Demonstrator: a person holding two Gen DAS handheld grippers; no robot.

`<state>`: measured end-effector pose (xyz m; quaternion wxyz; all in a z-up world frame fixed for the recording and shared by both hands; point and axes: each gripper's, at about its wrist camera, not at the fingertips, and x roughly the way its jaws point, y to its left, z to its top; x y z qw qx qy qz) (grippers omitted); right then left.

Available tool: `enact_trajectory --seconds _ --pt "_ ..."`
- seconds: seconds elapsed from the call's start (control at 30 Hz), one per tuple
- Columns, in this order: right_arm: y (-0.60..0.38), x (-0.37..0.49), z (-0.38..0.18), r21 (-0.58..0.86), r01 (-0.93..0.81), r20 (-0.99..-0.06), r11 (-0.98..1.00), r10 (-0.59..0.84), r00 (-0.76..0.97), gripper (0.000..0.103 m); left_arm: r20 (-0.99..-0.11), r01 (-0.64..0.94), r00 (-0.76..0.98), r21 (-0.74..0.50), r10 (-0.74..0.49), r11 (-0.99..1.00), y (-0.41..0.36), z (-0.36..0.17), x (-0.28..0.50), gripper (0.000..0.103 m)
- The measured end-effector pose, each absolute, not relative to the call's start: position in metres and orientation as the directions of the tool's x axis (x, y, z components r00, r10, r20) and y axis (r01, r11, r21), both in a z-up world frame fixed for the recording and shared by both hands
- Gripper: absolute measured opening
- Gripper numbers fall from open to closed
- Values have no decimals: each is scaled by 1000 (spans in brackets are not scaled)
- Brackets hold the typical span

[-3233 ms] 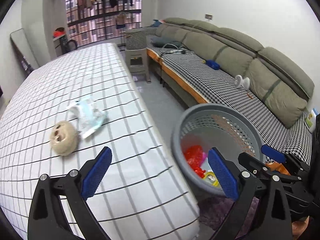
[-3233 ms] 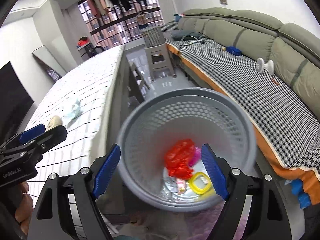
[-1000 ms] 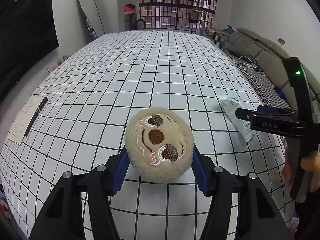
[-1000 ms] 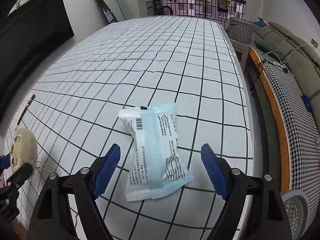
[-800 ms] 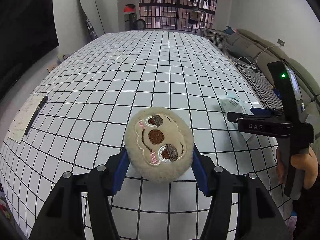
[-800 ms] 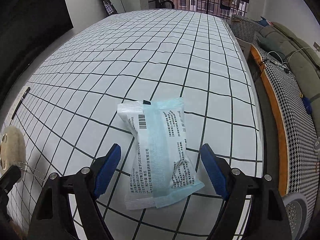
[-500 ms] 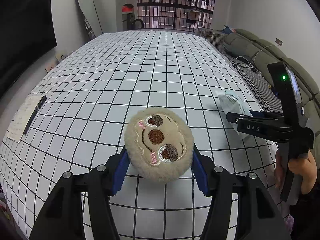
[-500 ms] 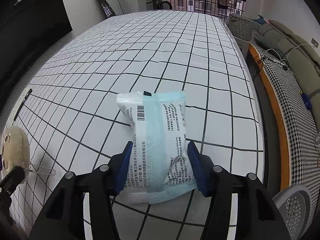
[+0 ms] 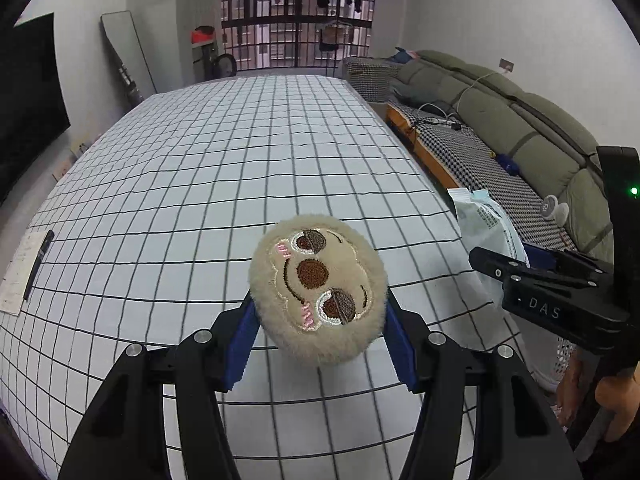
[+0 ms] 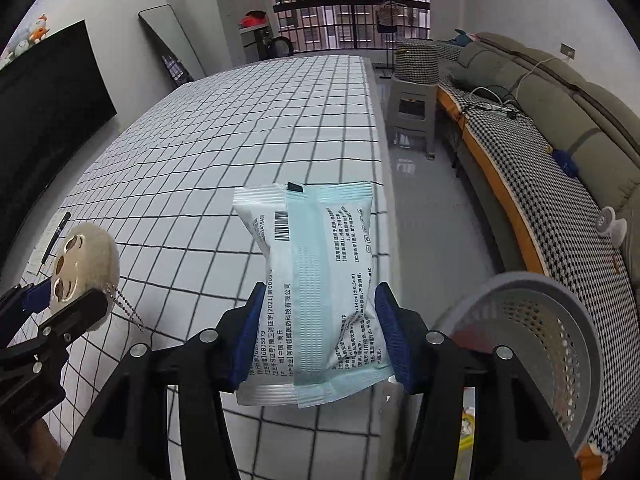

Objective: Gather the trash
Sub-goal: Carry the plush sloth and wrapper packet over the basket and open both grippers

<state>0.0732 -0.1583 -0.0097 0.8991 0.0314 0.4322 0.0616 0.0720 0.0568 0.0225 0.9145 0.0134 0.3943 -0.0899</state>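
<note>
Left hand-held gripper (image 9: 318, 340): your pads clench round plush sloth face (image 9: 318, 290), lifted clear of grid-cloth bench (image 9: 240, 168). Bead chain (image 10: 128, 308) dangles; can snag bench edge.

Right hand-held gripper (image 10: 316, 338): your pads pinch white-blue packet (image 10: 316, 280) at lower half only. Slick film can slip out in transit.

Grey basket (image 10: 560, 344): low right, beside bench. Release early and trash lands on floor.

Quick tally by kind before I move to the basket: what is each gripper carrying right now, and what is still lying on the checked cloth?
Plush sloth-face keychain, clamped in the left gripper: 1
Sealed light-blue packet, clamped in the right gripper: 1
Pen at the far-left edge of the checked cloth: 1
Sheet of paper under the pen: 1
Total: 4
</note>
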Motion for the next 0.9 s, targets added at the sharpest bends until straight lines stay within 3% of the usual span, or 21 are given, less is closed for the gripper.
enact_trajectory --seconds 0.5,0.9 --pt "-322 -55 -38 142 260 -772 955 -58 633 53 -741 448 597 -11 -308 894 -100 10 57 57" --pt "-372 -46 -61 176 312 -786 934 -58 616 53 -771 511 551 11 -318 859 -172 -17 69 59"
